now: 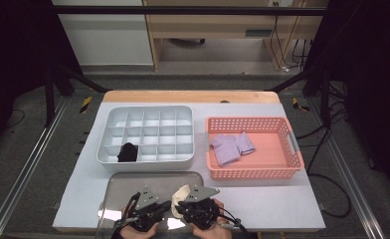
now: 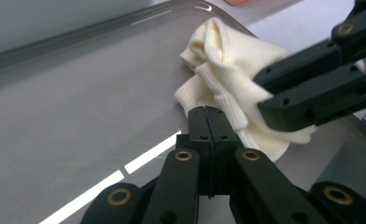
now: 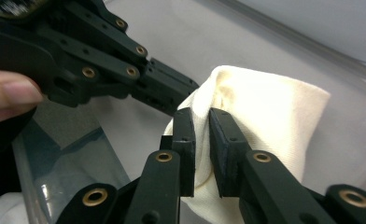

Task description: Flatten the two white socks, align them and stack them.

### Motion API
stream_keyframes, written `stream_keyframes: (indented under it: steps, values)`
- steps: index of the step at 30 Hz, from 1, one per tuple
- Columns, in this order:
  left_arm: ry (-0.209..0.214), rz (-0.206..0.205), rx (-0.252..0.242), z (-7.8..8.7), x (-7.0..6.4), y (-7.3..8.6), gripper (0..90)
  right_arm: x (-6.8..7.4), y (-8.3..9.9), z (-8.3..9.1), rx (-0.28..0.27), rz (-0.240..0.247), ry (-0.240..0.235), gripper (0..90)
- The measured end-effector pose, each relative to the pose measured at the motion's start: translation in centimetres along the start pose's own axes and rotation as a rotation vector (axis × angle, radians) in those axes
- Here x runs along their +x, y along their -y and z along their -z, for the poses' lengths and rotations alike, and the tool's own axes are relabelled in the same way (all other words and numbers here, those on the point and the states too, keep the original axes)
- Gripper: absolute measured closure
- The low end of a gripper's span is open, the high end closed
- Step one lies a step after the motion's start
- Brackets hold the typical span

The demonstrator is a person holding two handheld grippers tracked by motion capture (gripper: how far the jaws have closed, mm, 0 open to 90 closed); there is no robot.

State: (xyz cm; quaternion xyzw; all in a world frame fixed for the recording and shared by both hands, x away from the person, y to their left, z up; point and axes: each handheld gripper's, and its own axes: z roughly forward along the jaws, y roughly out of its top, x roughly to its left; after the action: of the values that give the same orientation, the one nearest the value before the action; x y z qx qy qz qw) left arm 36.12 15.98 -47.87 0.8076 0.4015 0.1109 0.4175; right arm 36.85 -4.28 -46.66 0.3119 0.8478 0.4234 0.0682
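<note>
Nearest the lens in the right gripper view, the right gripper (image 3: 202, 135) is seen clamped on a fold of the cream sock (image 3: 265, 116), the cloth being pinched between its two black jaws at the centre of the frame. At the upper left of that view the left gripper (image 3: 172, 93) is met at the same fold, with a person's fingertip (image 3: 10, 93) showing at the left edge. In the left gripper view the jaws of the left gripper (image 2: 212, 122) are pressed flat together at the lower centre, their tips touching the edge of the cream sock (image 2: 223, 70); whether any cloth is caught between them cannot be told. The sock is bunched on the metal tray (image 2: 78, 102), toward the upper right of that frame. In the high view both grippers are held side by side at the bottom centre, the left gripper (image 1: 160, 206) and the right gripper (image 1: 180, 206) meeting at the cream sock (image 1: 181, 193) over the metal tray (image 1: 133, 181). Above the tray a white compartment box (image 1: 148, 132) is seen, with a black item (image 1: 128, 152) in its lower left cell. At the centre right, a pink basket (image 1: 272, 167) holding lilac cloths (image 1: 230, 146) is seen.
</note>
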Motion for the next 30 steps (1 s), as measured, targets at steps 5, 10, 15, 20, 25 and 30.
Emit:
stream_keyframes:
  steps: [5,10,15,20,25,30]
  values:
    - [-0.016,0.036,-0.055,1.1,0.9,-0.4,88.7,0.1,0.4,-0.7,-0.007,0.010,0.015,80.6]
    - [-0.014,0.050,-0.089,1.9,1.3,-0.9,89.3,0.1,0.3,-0.6,-0.022,0.008,0.001,73.7]
    - [0.000,0.050,-0.119,2.5,1.3,-1.7,89.3,-0.3,-0.2,1.1,-0.096,0.001,-0.022,67.2]
    - [0.016,0.025,-0.136,2.8,0.6,-2.8,89.3,-1.6,-0.5,3.5,-0.154,-0.033,0.011,74.0]
    - [0.042,-0.007,-0.118,1.7,-0.9,-4.0,89.4,-2.5,0.4,3.0,-0.101,-0.058,0.045,85.1]
    - [0.029,-0.037,-0.061,-0.4,-1.7,-3.8,89.4,-2.6,1.1,1.8,-0.062,-0.052,0.055,89.3]
